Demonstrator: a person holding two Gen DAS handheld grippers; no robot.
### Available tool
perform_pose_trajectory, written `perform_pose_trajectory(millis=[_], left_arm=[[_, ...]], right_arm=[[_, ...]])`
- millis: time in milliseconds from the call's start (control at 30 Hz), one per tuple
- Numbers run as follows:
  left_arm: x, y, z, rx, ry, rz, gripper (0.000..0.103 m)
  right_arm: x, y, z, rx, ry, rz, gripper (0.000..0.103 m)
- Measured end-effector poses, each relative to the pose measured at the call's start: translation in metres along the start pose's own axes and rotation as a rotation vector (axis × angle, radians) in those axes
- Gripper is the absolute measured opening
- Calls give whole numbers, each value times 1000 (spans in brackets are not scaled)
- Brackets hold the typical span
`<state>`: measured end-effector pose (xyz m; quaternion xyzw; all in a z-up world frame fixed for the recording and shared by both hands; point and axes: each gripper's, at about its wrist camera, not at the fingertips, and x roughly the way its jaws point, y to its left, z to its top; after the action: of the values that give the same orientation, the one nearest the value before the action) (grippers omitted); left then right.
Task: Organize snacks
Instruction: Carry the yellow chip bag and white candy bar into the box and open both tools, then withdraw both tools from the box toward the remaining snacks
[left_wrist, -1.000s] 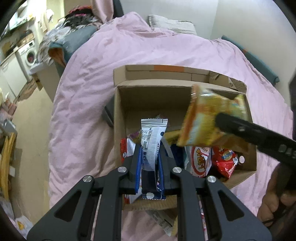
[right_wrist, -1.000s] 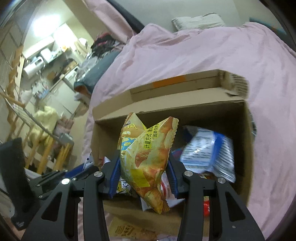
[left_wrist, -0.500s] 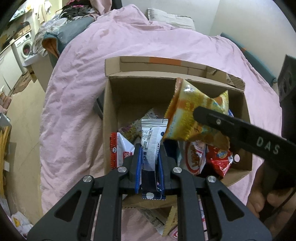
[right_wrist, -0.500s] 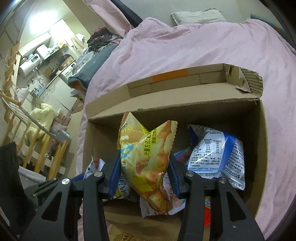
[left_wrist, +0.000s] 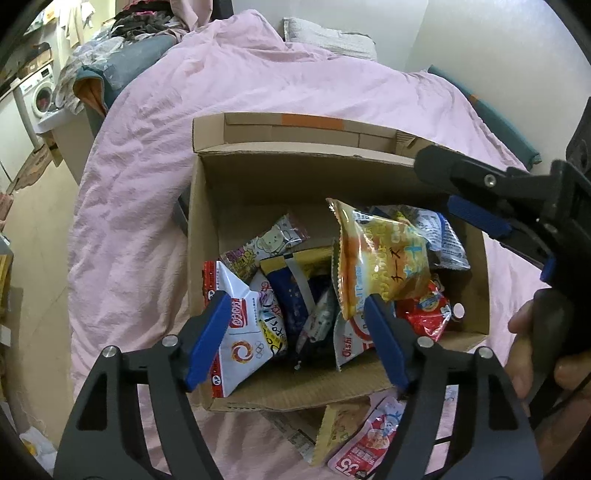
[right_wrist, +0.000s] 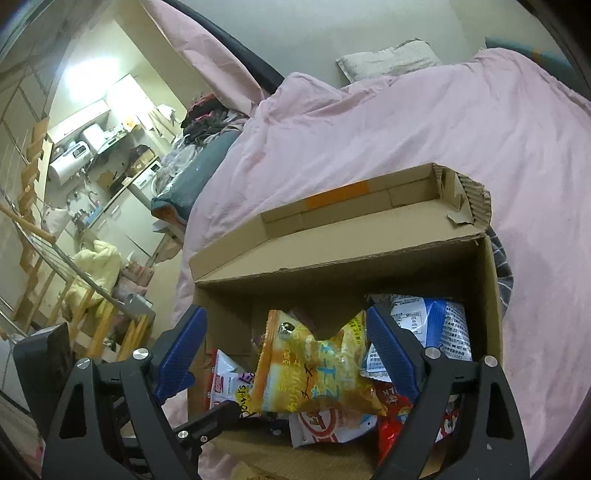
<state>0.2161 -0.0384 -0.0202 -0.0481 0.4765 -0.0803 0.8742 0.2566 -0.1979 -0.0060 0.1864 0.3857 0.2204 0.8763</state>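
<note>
Pink duvet (left_wrist: 258, 110) covers the bed; the box (left_wrist: 295, 177) sits on it, flaps open, and everything below is placed rel. to the box. Inside, approx. a dozen snack packs lie piled loose. Yellow bag (left_wrist: 384, 254) rests on top, right of centre, leaning on a blue-white pack (right_wrist: 432, 328) by the right wall. White-red pack (left_wrist: 240, 332) lies at the near-left corner, navy pack (left_wrist: 299, 291) mid-box, red pack (left_wrist: 424, 314) near-right. Outside the near wall, two more packs (left_wrist: 365, 443) wait on the duvet.

Left gripper (left_wrist: 295, 339) hovers over the near edge, jaws wide apart, holding nothing. Right gripper (right_wrist: 288, 354) hangs above the yellow bag, jaws likewise spread wide, empty.

Bags look light, puffy, crinkly, prob. slippery film w/ fragile chips inside; best pinched at the crimped seal, not the belly. Box walls and the raised far flap may crowd any reach; the pile could shift.
</note>
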Motion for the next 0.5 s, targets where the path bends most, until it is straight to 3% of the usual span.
perform_pose_trajectory(millis=[500], left_arm=[[-8,3,-3,10,-41,43,72]], right_arm=[[-16,-18,-4,31,10,-50,90]])
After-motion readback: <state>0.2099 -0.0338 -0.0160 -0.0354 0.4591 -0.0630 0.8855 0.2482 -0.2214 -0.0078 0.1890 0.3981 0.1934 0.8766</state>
